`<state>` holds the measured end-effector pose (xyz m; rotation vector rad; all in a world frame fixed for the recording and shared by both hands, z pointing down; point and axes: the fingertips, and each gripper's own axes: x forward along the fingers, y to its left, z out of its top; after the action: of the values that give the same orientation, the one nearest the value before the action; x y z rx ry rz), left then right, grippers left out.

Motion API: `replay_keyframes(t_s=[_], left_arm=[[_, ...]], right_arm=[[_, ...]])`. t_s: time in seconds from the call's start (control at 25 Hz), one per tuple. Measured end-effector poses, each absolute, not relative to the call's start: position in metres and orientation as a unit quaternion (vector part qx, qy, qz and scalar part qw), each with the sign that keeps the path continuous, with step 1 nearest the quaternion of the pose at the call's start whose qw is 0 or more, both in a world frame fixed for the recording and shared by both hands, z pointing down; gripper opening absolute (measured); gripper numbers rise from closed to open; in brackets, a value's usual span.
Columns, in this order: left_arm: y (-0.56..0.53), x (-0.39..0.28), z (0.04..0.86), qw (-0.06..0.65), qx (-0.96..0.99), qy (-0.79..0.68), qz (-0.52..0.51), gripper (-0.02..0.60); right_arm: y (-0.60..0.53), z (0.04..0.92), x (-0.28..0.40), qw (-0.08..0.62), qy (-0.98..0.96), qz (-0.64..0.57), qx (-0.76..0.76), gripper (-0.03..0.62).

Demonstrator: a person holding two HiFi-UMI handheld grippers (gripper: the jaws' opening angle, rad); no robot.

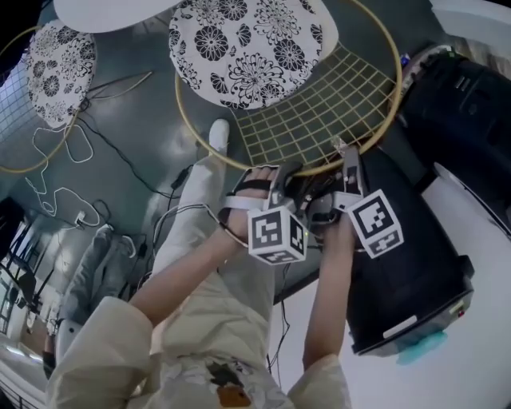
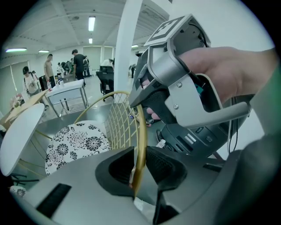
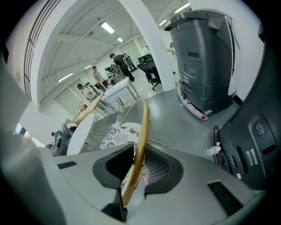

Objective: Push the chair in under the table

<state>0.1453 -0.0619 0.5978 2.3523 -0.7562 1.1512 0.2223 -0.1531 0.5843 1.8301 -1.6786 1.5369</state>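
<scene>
We look steeply down at a chair (image 1: 247,48) with a black-and-white flowered seat and a round back made of a gold rim (image 1: 393,88) filled with a wire grid (image 1: 319,108). The chair stands on a grey floor (image 1: 136,120), its seat pointing towards a white round desk (image 1: 104,12) at the top edge of the head view. Only the far corner of the seat reaches the edge of the desk top, so we judge most of the push is yet to be done.

Both of the person's hands come in from below and meet at the near side of the back. The left claw (image 2: 139,162) is pinching the gold rim, which runs upright between its two dark pads. The right claw (image 3: 139,165) pinches the same rim just beside it, the metal pressed between its pads in the same way. Two grips close together on the rearmost part of the rim probably let us steer the chair straight and push from directly behind it.

A second flowered chair (image 1: 56,72) stands to the left, and a large black machine (image 1: 415,240) sits close by on the right.
</scene>
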Motion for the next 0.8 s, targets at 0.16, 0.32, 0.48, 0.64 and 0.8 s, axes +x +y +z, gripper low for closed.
replay_keyframes(t_s=[0.16, 0.32, 0.48, 0.64, 0.8], left_arm=[[-0.051, 0.122, 0.627, 0.189, 0.857, -0.207, 0.433, 0.087], [-0.053, 0.119, 0.626, 0.194, 0.865, -0.184, 0.424, 0.086], [-0.065, 0.115, 0.609, 0.210, 0.871, -0.172, 0.409, 0.086], [-0.076, 0.122, 0.601, 0.219, 0.873, -0.174, 0.399, 0.084], [-0.079, 0.128, 0.609, 0.223, 0.873, -0.178, 0.396, 0.083]], right_arm=[[-0.134, 0.619, 0.209, 0.082, -0.527, 0.537, 0.654, 0.083], [-0.136, 0.618, 0.207, 0.081, -0.516, 0.534, 0.665, 0.081], [-0.150, 0.601, 0.201, 0.084, -0.514, 0.525, 0.673, 0.080], [-0.164, 0.593, 0.205, 0.085, -0.520, 0.519, 0.673, 0.080], [-0.169, 0.602, 0.209, 0.083, -0.529, 0.512, 0.671, 0.080]])
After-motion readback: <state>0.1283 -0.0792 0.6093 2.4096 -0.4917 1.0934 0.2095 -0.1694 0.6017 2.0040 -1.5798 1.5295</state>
